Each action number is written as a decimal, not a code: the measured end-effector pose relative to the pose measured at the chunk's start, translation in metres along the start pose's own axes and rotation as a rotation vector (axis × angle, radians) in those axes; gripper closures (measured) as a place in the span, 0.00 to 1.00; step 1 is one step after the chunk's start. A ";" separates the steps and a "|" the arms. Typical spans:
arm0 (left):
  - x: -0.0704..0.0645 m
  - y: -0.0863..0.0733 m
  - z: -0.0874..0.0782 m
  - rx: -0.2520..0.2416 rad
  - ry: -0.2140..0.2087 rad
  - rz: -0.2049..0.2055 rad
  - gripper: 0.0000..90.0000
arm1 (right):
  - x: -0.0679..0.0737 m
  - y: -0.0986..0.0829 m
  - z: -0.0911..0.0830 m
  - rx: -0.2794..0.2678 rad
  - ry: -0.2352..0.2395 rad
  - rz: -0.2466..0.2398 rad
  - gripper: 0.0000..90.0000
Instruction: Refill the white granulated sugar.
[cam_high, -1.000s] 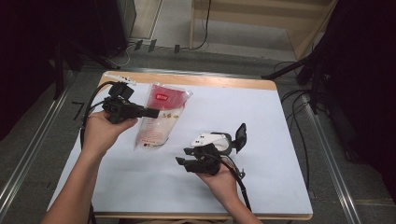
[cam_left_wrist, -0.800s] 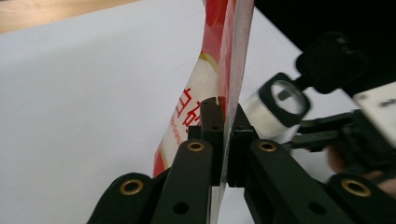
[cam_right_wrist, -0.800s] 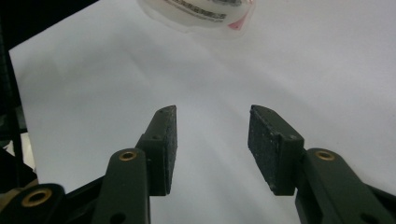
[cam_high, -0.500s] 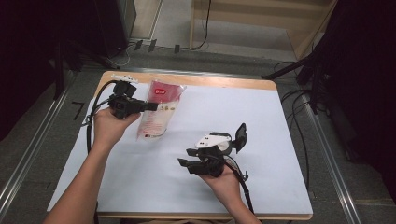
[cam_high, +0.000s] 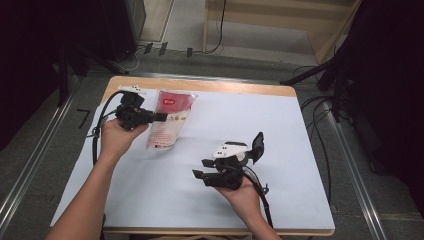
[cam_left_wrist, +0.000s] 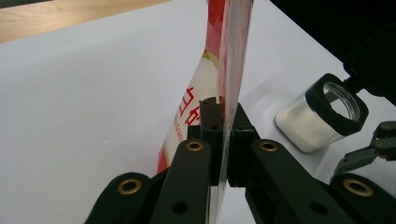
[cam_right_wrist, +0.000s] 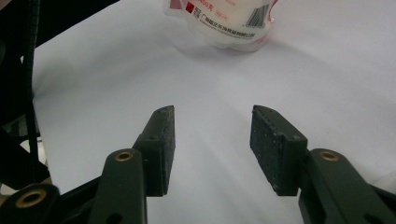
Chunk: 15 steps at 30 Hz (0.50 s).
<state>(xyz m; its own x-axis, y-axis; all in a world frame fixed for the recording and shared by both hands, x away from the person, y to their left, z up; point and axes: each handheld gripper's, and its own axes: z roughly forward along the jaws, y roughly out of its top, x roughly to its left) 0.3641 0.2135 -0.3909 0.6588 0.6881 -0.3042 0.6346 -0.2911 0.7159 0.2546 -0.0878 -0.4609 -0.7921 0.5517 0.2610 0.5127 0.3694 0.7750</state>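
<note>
While I look down from the high view, my left hand-held gripper (cam_high: 161, 117) is clamped on the side edge of a red-and-white food pouch (cam_high: 169, 122) near the far left of the surface (cam_high: 280, 135). The pouch seems raised at its red top with its lower end resting on the white sheet, probably so that the contents settle away from the part I hold. My right hand-held gripper (cam_high: 201, 176) waits nearer to me, well apart from the pouch, with its jaws spread and nothing between them. I judge that it stays free to take the pouch's other edge or help open it.

Along the left gripper view, the two black pads meet tightly on the thin sealed seam of the pouch (cam_left_wrist: 229, 70), which stands edge-on and nearly upright between them. Gripping the flat seam rather than the filled belly gives a firm hold on slippery film. Farther off, the right hand-held gripper (cam_left_wrist: 357, 158) shows beside its own round camera lens.

Along the right gripper view, the right hand-held gripper (cam_right_wrist: 212, 140) stands wide open above bare white sheet. Beyond it the pouch's clear lower end (cam_right_wrist: 229, 21), with printed text and a barcode, touches the surface. The open jaws point toward it, so an approach looks easy.
</note>
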 end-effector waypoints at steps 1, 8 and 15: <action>0.000 -0.001 -0.001 -0.002 -0.006 -0.003 0.99 | 0.000 0.001 -0.002 0.000 -0.001 -0.002 0.56; -0.001 -0.011 -0.006 -0.004 -0.008 -0.006 0.97 | -0.005 0.006 -0.010 -0.005 0.020 0.004 0.56; -0.003 -0.021 -0.011 -0.013 -0.018 0.004 0.95 | -0.005 0.007 -0.019 0.004 0.044 0.004 0.56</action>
<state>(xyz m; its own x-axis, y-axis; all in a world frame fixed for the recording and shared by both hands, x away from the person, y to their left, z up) 0.3440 0.2251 -0.3982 0.6684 0.6750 -0.3125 0.6269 -0.2851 0.7251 0.2561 -0.1023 -0.4462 -0.8035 0.5202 0.2894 0.5174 0.3701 0.7716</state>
